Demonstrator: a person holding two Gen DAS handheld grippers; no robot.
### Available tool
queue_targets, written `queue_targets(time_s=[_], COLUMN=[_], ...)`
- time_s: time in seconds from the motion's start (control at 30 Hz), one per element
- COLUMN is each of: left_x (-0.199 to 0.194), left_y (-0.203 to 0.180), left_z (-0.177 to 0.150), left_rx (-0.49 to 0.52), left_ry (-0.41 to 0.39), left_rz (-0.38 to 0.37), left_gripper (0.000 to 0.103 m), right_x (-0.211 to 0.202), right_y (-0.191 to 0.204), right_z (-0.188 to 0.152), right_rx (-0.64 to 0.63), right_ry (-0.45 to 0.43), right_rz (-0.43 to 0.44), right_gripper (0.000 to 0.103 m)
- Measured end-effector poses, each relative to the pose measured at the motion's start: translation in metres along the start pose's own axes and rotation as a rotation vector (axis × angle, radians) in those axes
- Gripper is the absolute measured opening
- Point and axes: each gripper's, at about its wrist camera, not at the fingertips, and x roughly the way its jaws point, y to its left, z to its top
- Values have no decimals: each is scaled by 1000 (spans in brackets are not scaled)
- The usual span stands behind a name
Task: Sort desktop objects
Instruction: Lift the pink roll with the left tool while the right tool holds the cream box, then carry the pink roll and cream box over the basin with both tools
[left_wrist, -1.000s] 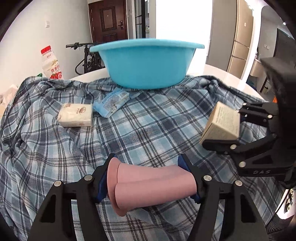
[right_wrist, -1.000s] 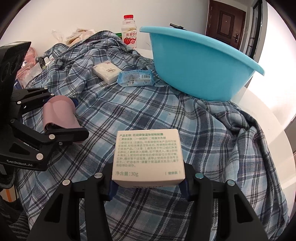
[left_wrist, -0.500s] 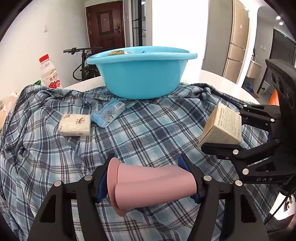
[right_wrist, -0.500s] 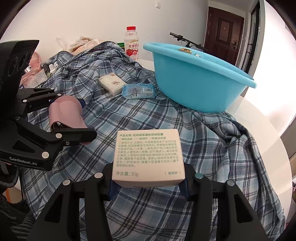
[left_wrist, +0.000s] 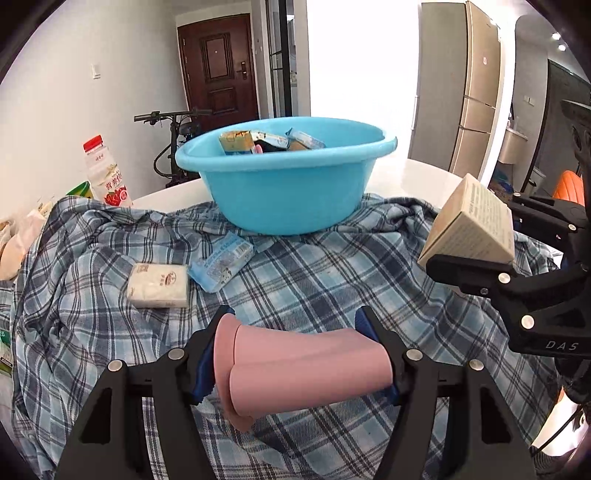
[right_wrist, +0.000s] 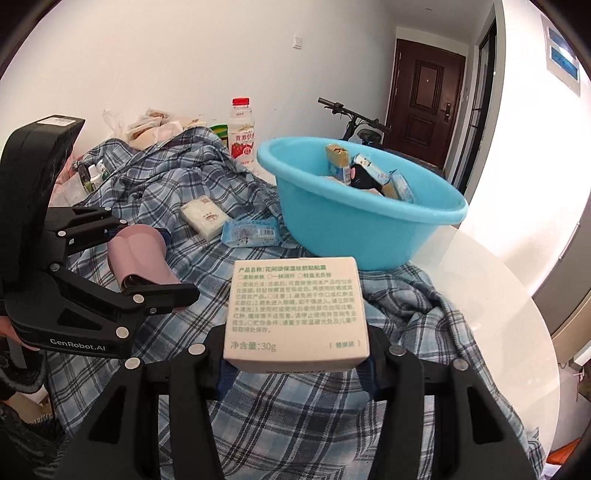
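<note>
**Both grippers higher, loads still clamped**

Raised since the earlier frames: both grippers, so that the inside of the basin now shows, where before only its outer wall and rim showed.

Largest to smallest:

- Round white table (right_wrist: 498, 295), bare along its right part, covered elsewhere by a rumpled blue plaid cloth (left_wrist: 332, 280).
- Light blue plastic basin (left_wrist: 288, 192) at the far side, standing partly on the cloth, partly on the bare table. Inside: several small packets and cartons, one yellow-topped carton (left_wrist: 236, 142) upright against the far wall; the rest too crowded to tell apart.
- Left gripper (left_wrist: 295, 354), clenched on a pink cup (left_wrist: 306, 373) lying sideways between the jaws, off the cloth. Seen also from the right wrist camera, at its left edge (right_wrist: 147, 273).
- Right gripper (right_wrist: 295, 354), clenched on a beige box with green print (right_wrist: 295, 310), held off the cloth with the printed face toward the camera. Seen from the left wrist camera at the right edge (left_wrist: 476, 240), box tilted.
- Drink bottle with red cap (left_wrist: 105, 173), upright beyond the cloth, left of the basin.
- White tissue pack (left_wrist: 159, 286), flat on the cloth.
- Blue wipes packet (left_wrist: 221, 262), just beside the tissue pack, between it and the basin, near the basin's foot.
</note>
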Motion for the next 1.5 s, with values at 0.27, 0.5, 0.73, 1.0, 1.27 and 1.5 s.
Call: queue_targets(time_s=[0.27, 0.5, 0.73, 1.0, 1.27, 1.5], left_x=[-8, -15, -15, -5, 0, 1], left_y=[-3, -5, 1, 9, 24, 29], left_z=[17, 33, 55, 88, 124, 153], left_rx=[3, 7, -19, -23, -52, -53], left_ry=[-34, -59, -106, -128, -181, -224], left_rz=[8, 10, 33, 56, 67, 66], left_gripper=[70, 70, 70, 70, 70, 70], right_x=[-26, -35, -31, -36, -26, -23], right_y=[-9, -18, -26, -42, -71, -76], right_z=[24, 41, 54, 74, 90, 112], right_rx=[-4, -11, 10, 52, 143, 163], right_ry=[-96, -124, -140, -197, -219, -261], right_rz=[-59, -80, -72, -99, -122, -123], right_gripper=[51, 51, 51, 51, 51, 51])
